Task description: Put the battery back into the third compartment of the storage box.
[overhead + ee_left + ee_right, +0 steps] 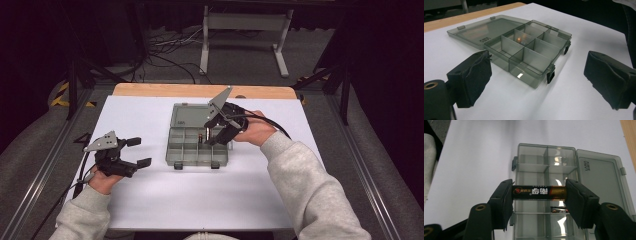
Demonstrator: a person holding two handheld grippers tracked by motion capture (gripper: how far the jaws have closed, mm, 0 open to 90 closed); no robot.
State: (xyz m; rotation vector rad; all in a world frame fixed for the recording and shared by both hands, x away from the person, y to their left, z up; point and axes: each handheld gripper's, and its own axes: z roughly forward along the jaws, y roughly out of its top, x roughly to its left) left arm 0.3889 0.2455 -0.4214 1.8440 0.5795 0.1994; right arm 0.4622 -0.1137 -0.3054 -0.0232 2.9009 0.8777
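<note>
A smoky clear compartment box (181, 156) lies mid-table, its lid (189, 114) flat open behind it. My right gripper (211, 133) hovers over the box's right side, shut on a black and gold battery (534, 192) held end to end between its jaws. A second battery (559, 209) rests in a compartment underneath; in the left gripper view it is an orange glint (519, 39). My left gripper (139, 152) is held open left of the box, and its pads (474, 76) frame the box (531, 58) with nothing between them.
A white sheet (200, 195) covers the table, with a wooden strip (200, 90) bare at the far edge. Beyond the table stand a white frame's legs (245, 30) and loose cables (170, 45) on the floor. Metal rails (45, 165) run along both sides.
</note>
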